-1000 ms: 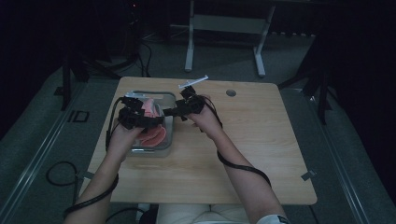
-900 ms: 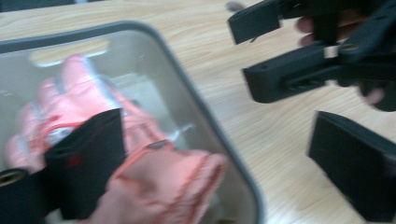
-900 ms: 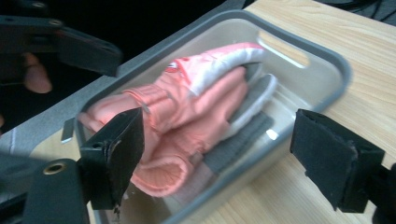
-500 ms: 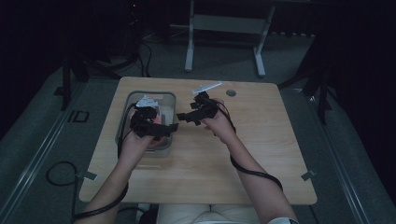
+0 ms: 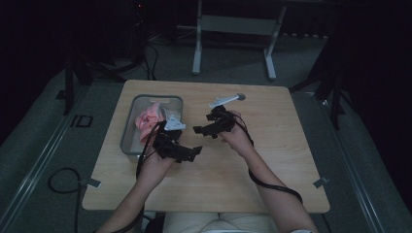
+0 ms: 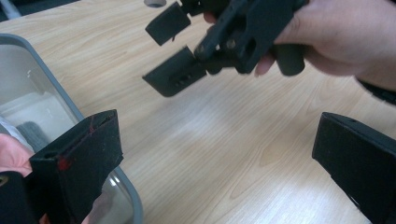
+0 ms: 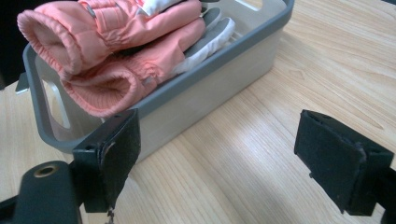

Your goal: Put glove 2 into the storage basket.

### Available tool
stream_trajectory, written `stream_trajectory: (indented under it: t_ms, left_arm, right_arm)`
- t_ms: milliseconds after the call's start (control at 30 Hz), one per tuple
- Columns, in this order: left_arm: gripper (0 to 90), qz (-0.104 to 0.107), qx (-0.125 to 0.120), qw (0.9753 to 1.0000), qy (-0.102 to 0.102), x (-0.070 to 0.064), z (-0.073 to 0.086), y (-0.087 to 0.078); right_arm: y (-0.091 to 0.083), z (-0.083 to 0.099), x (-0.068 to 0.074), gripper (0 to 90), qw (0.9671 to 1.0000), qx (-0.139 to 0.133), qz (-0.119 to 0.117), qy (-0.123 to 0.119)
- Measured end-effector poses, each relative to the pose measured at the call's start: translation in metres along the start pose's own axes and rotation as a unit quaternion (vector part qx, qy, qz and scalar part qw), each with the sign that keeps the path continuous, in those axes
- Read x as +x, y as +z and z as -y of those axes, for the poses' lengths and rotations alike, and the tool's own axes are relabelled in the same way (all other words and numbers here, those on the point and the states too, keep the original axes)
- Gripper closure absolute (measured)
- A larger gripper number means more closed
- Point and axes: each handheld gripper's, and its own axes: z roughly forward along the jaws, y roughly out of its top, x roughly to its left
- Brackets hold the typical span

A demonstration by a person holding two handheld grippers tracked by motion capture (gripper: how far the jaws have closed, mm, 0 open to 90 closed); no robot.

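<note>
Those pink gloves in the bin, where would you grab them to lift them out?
I'd likely pinch a bunched knit cuff of the pink gloves, coming from above. The cuffs sit at the grey bin's rim, thick and ridged, so jaws can close across one.

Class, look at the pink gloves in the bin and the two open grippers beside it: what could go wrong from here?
1. The pink gloves are heaped above the bin rim; a nudge might spill them.
2. The left gripper is close to the bin and could knock it.
3. The right gripper is close by, so the two may collide.
</note>
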Motion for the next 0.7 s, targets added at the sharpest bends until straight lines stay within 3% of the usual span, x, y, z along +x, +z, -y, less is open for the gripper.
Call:
stream_trajectory:
  t_ms: [300,533,700]
  left_arm:
    - [1.2,-0.014,0.006,0.9996,0.024,-0.020,0.014,0.011]
    - [1.2,0.012,0.013,0.9994,0.031,-0.031,0.034,0.020]
    - [1.2,0.017,0.018,0.9989,0.039,-0.037,0.045,0.030]
  right_arm:
    - [0.002,0.020,-0.003,14.2,0.9999,0.011,0.003,-0.004]
    - [0.007,0.038,-0.007,14.2,0.9998,0.017,0.011,-0.001]
    - [0.009,0.051,-0.011,14.2,0.9996,0.022,0.015,0.006]
